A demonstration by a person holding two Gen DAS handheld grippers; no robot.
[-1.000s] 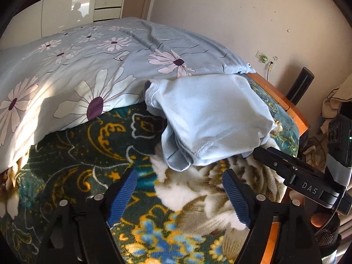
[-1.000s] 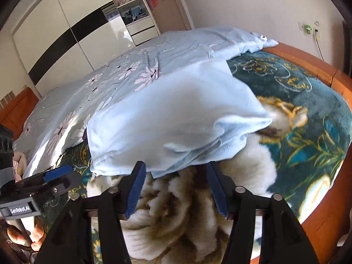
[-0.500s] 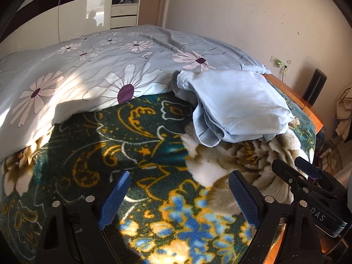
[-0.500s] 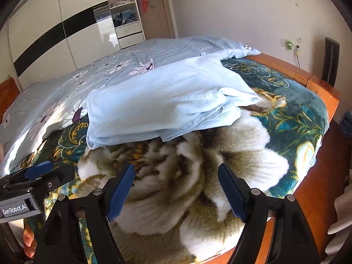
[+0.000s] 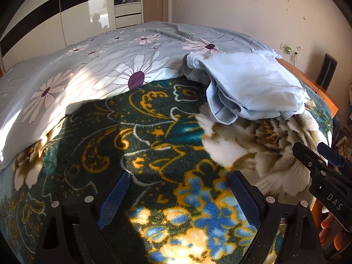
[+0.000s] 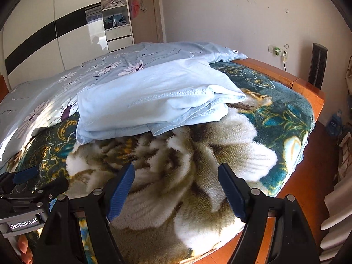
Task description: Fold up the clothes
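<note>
Both tongs have drawn back from the garment over the last second: it filled the space just ahead of their tips then, and now it lies well ahead of them, with bare blanket between.

Going from large to small: the bed [image 6: 308,88] carries a flowered duvet [image 5: 92,72] on the far side of the tongs and a plush blanket [image 5: 154,136] under and ahead of them. On the blanket, its far edge lapping onto the duvet, lies the garment [image 6: 154,94], pale blue and gathered into a stack of several layers. The left tongs [image 5: 179,200] and right tongs [image 6: 176,192] both stand wide apart and hold nothing.

The stack's long axis runs across the view of the right tongs, from their left to their right. The hemmed, layered edges face the tongs; the smooth fold lies away from them.

Risks, as I judge them: the lower layers splay out at the near edge, so the stack could slump open on the soft pile. A pinch there may catch only the top layers and peel the fold apart.
</note>
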